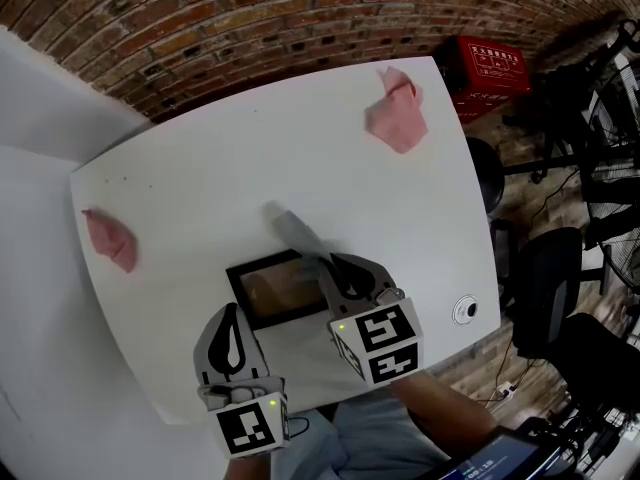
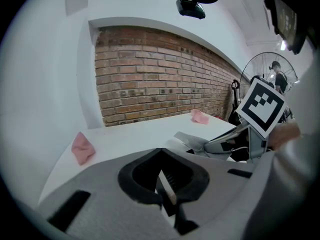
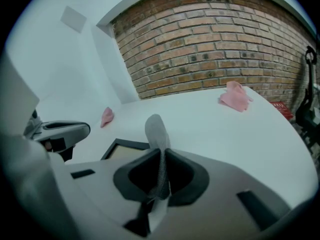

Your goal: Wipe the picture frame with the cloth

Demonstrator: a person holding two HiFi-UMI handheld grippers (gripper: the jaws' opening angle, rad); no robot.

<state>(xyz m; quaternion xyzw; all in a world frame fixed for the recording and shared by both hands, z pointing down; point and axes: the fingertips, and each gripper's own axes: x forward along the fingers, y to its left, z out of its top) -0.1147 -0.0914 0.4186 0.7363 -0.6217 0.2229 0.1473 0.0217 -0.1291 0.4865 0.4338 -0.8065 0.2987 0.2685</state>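
brick wall (image 1: 250, 18) behind white table (image 1: 250, 158); red crate (image 1: 495, 73).

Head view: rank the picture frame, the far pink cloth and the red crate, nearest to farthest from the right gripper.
From the right gripper, shut on the grey cloth:
1. picture frame, right beside it, by the near edge.
2. pink cloth, at the far right corner of the table.
3. red crate, beyond that corner.

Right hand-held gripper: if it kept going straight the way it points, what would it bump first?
Probably the white table, just beyond the corner of the picture frame. The right hand-held gripper tilts downward, and the grey cloth pinched in it sticks out ahead, so the cloth would touch first.
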